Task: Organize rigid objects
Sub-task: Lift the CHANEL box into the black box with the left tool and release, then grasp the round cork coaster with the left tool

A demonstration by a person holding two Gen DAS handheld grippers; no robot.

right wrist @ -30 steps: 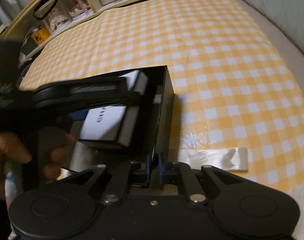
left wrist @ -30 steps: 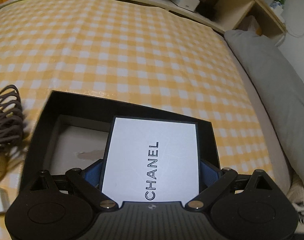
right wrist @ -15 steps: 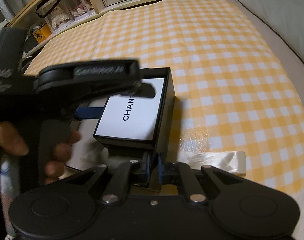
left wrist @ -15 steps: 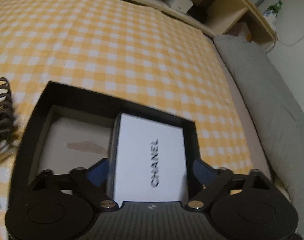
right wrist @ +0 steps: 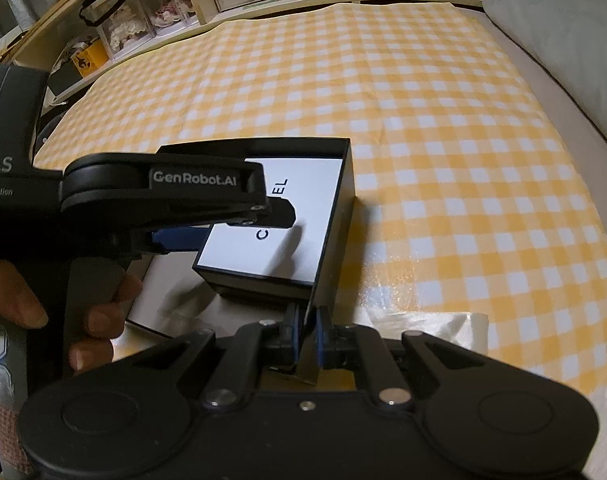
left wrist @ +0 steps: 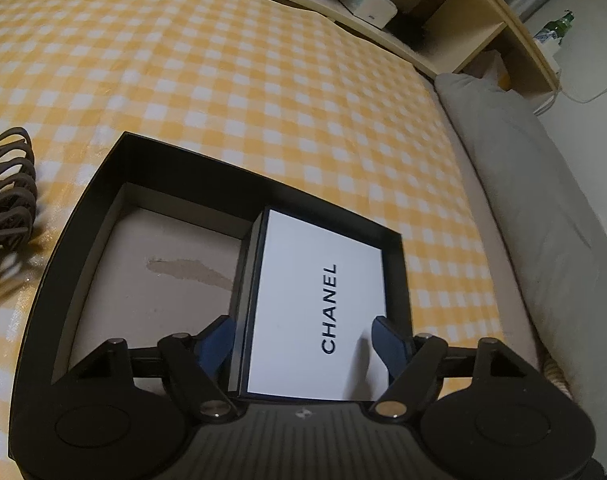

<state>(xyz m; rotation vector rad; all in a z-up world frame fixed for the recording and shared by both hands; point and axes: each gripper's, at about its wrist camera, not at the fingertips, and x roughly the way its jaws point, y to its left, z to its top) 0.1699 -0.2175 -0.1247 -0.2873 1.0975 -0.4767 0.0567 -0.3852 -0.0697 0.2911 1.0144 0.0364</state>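
Yellow-checked cloth (left wrist: pixel 231 80) covers the surface; pale wooden shelving (left wrist: pixel 475 12) behind; grey cushion (left wrist: pixel 543 184) alongside.

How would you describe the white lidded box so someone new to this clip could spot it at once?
On the yellow checked cloth sits a large open black box with a pale floor. The white lidded box lies inside it, against its right wall, between the left gripper's fingers. It alone bears black lettering, CHANEL, on a white top with black sides.

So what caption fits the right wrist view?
Right gripper pinches the black tray's wall while the left gripper straddles the white box.
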